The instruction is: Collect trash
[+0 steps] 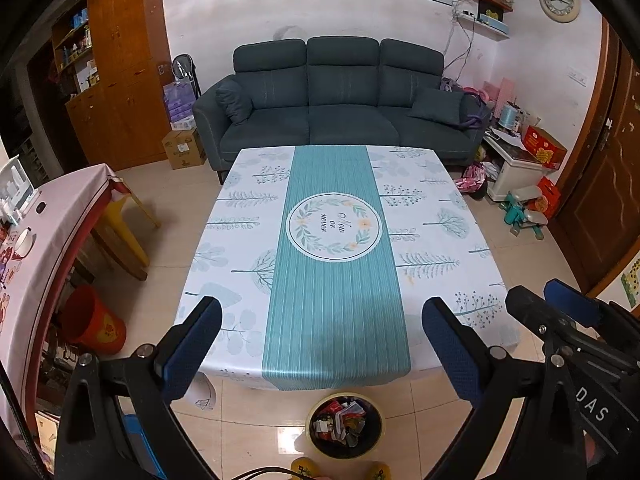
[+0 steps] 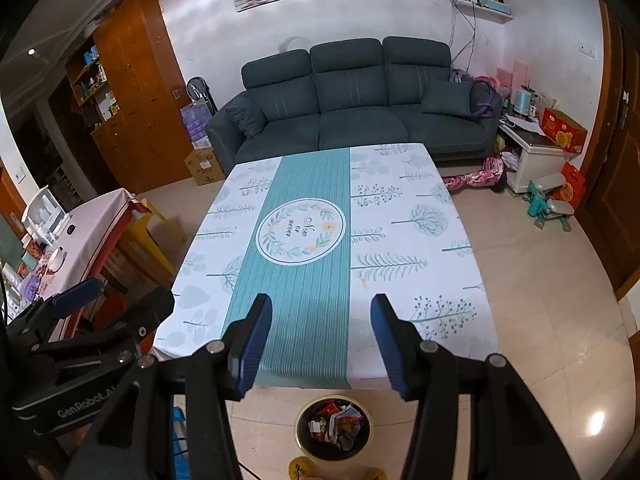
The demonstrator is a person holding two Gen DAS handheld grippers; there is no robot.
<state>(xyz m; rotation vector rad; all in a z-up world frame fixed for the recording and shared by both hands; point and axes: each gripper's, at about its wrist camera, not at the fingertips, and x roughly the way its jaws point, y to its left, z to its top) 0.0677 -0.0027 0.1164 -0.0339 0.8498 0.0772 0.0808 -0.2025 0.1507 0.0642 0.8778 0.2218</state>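
Both tools hang above the near edge of the counter (image 1: 440,216), the left tool (image 1: 320,344) spread wide and the right tool (image 2: 320,340) about half open — neither holds anything. The collected trash (image 1: 340,420) lies in the round bin (image 1: 310,420) on the floor just below that edge, and the cloth shows no litter. The task looks near done — a good finish scans the counter's margins and floor before lowering either tool.
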